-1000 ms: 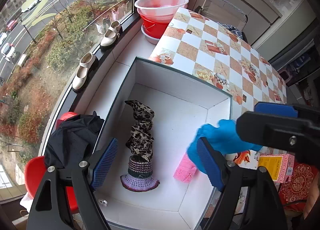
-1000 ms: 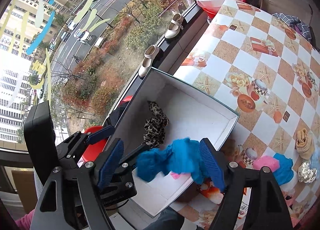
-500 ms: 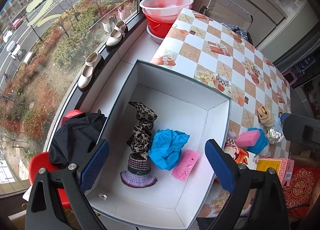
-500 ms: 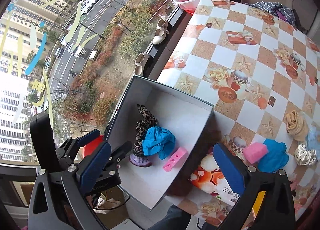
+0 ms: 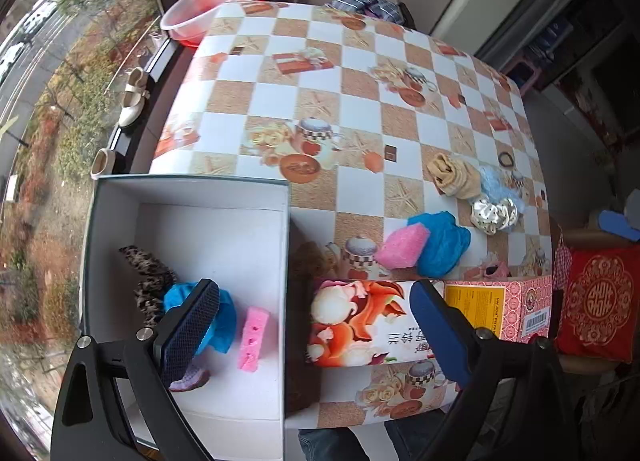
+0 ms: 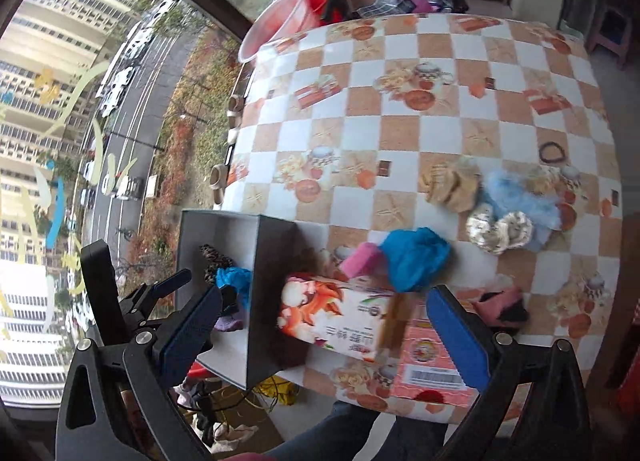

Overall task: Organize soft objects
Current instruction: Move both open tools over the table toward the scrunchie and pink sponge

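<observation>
Left wrist view: left gripper (image 5: 312, 325) jaws apart, empty, above white cardboard box (image 5: 188, 191); right gripper (image 6: 324, 333) likewise apart over checkered table (image 6: 400, 133).

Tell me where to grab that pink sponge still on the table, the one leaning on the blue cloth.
Probably pinch the pink sponge across its two long flat sides, coming from above. It lies tilted against the blue cloth, so close on the end away from the cloth, to avoid catching the fabric. It looks soft, so a light squeeze should do.
</observation>
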Demonstrator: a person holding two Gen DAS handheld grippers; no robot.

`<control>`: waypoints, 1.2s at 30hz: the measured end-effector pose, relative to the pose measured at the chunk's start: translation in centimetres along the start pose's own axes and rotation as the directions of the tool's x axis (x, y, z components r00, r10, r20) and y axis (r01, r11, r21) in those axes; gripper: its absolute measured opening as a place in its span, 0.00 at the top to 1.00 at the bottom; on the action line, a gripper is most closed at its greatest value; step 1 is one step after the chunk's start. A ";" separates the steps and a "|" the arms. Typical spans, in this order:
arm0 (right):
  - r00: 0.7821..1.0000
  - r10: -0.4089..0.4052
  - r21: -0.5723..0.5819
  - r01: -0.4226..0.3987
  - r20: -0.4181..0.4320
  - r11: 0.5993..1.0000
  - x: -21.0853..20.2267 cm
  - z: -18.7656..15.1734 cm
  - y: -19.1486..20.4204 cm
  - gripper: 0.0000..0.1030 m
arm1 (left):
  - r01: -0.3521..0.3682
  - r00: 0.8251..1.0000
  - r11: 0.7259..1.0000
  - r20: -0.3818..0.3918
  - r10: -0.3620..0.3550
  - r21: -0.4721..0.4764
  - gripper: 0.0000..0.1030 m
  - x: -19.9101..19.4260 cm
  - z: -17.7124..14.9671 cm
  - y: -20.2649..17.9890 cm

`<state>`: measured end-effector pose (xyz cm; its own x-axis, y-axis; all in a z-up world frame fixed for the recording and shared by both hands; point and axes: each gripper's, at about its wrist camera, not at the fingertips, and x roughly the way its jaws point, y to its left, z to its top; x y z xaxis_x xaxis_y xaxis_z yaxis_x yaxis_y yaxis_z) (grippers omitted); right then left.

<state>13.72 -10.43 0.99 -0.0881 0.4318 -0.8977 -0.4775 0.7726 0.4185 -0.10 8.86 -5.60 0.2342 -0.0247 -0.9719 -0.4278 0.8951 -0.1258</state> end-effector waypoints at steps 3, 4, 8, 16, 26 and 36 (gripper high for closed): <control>0.999 -0.047 0.103 0.044 0.024 0.994 -1.4 -0.2 -5.3 0.00 | -0.001 0.998 0.997 -0.056 0.005 0.076 0.06 2.8 1.2 -3.5; 0.998 -0.055 0.145 0.051 0.023 0.988 -1.6 -0.5 -7.2 0.00 | -0.008 0.997 0.995 -0.073 0.015 0.102 0.06 3.7 1.5 -4.6; 0.996 -0.083 0.256 0.084 -0.014 0.963 -1.2 -1.8 -13.1 0.00 | -0.042 0.988 0.979 -0.135 0.070 0.199 0.06 7.6 2.3 -7.9; 0.993 -0.070 0.342 0.100 -0.097 0.934 1.4 -3.5 -19.2 0.00 | -0.243 0.942 0.906 -0.137 0.305 0.345 0.06 14.2 4.7 -9.2; 0.988 -0.043 0.315 0.089 -0.150 0.945 7.4 -0.4 -20.3 0.00 | -0.200 0.968 0.960 -0.110 0.224 0.194 0.06 11.5 8.8 -5.1; 0.955 -0.083 0.304 0.172 -0.284 0.937 15.8 4.3 -20.3 0.00 | -0.215 0.939 0.876 -0.156 0.307 0.431 0.06 17.1 6.2 -10.2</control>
<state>25.79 -17.29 -21.06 -0.2932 0.2164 -0.9313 -0.1966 0.9396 0.2802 13.66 2.09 -19.69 -0.0479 0.1826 -0.9820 -0.0486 0.9816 0.1849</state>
